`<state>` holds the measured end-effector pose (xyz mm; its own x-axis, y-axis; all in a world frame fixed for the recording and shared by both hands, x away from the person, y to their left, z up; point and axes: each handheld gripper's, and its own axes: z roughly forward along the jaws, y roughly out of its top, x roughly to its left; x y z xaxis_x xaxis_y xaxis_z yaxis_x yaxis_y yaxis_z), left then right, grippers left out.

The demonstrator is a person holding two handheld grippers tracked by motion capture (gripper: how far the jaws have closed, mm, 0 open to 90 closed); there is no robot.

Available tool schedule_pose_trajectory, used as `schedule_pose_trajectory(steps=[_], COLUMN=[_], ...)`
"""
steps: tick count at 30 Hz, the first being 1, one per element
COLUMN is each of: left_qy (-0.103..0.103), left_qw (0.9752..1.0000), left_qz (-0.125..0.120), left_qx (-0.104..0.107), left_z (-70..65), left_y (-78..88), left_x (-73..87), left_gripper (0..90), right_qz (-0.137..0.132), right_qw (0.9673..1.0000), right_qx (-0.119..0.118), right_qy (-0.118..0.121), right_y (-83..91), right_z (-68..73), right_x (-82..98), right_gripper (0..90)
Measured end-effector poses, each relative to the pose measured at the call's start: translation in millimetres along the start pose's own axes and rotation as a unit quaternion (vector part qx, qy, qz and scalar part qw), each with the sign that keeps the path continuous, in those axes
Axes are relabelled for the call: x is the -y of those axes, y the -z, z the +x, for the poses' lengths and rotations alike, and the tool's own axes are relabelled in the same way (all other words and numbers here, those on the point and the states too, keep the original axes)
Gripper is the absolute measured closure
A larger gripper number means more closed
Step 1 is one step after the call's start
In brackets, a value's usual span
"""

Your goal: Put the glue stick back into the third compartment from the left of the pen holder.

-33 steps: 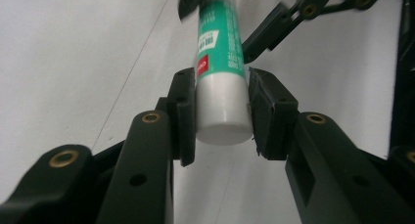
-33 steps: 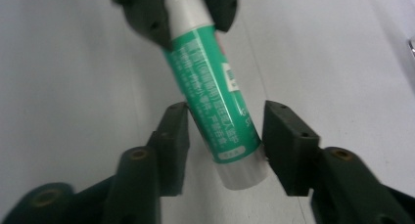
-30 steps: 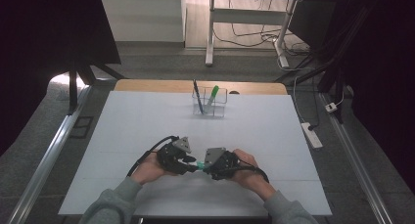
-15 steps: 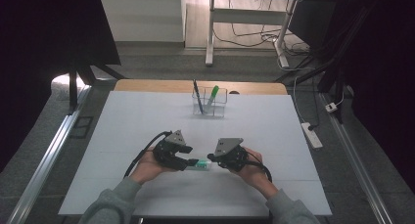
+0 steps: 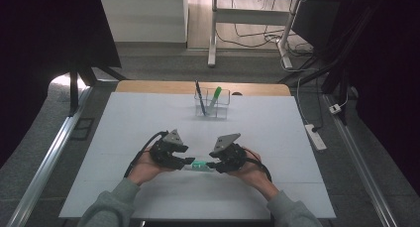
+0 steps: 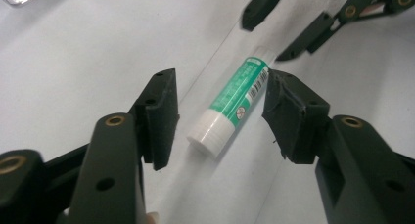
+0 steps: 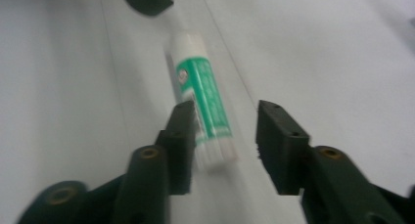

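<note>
A green-and-white glue stick [image 5: 200, 164] lies flat on the white table [image 5: 277, 133] between my two grippers. My left gripper [image 5: 190, 161] is at the stick's left end; its jaws have just been opening. In the left gripper view they stand apart on either side of the glue stick's [image 6: 230, 101] white end, not touching it, and the left gripper [image 6: 220, 114] is open. My right gripper [image 5: 210, 164] faces it from the right; its jaws have just been opening too. The right gripper [image 7: 225, 136] is open over the near end of the glue stick [image 7: 198, 94], pads off it.
A clear pen holder [image 5: 212, 107] stands at the table's far middle with a dark pen [image 5: 197, 94] and a green marker [image 5: 215, 98] in it. A white power strip [image 5: 317, 137] lies on the floor to the right. Both hands rest near the table's front edge.
A second ago the two grippers met around the glue stick. They have drawn apart, the right one moving right, both have opened, and the stick lies loose on the table.
</note>
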<state>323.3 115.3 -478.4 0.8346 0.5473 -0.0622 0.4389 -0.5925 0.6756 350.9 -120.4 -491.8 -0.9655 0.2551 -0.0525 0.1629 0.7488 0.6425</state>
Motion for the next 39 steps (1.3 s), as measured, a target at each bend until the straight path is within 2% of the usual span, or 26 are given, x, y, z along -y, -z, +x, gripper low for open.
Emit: schedule_pose_trajectory(steps=[2,4,8,12,17,26,30,32,39], left_qy=[0.006,0.013,0.030,0.041,0.048,0.046,0.048,0.050,0.057], left_qw=[1.0000,0.9999,0.9995,0.9991,0.9987,0.9989,0.9988,0.9987,0.9981], left_qz=[0.001,-0.001,-0.006,-0.005,-0.008,-0.005,-0.005,-0.006,-0.015], left_qx=[-0.002,-0.005,-0.005,-0.008,-0.011,-0.011,-0.012,-0.012,-0.020], left_z=[2.0,5.4,12.2,18.3,21.6,21.4,22.6,23.1,23.7], left_y=[2.4,6.0,13.7,18.9,21.9,21.8,22.9,23.7,28.5], left_x=[1.9,4.8,12.5,20.5,24.9,25.0,26.8,27.9,34.3], left_gripper=[43.3,42.2,42.2,41.3,41.1,39.9,39.9,39.9,40.3], right_qz=[0.011,0.013,0.022,0.033,0.052,0.072,0.067,0.062,0.002], right_qw=[0.9999,0.9997,0.9991,0.9981,0.9973,0.9959,0.9962,0.9969,0.9999], right_qx=[-0.005,-0.022,-0.035,-0.052,-0.052,-0.047,-0.044,-0.039,-0.015], right_qy=[0.001,0.003,0.009,0.005,0.009,0.026,0.034,0.030,0.006], right_y=[-8.3,-15.1,-28.8,-44.8,-57.1,-64.2,-61.4,-57.7,-31.8], right_z=[0.8,1.5,2.3,3.0,5.1,8.0,9.1,8.3,-1.3], right_x=[-7.8,-15.7,-28.5,-37.2,-39.8,-39.0,-39.3,-39.7,-41.1], right_gripper=[50.2,49.9,49.2,49.1,52.5,62.0,64.8,64.9,65.1])
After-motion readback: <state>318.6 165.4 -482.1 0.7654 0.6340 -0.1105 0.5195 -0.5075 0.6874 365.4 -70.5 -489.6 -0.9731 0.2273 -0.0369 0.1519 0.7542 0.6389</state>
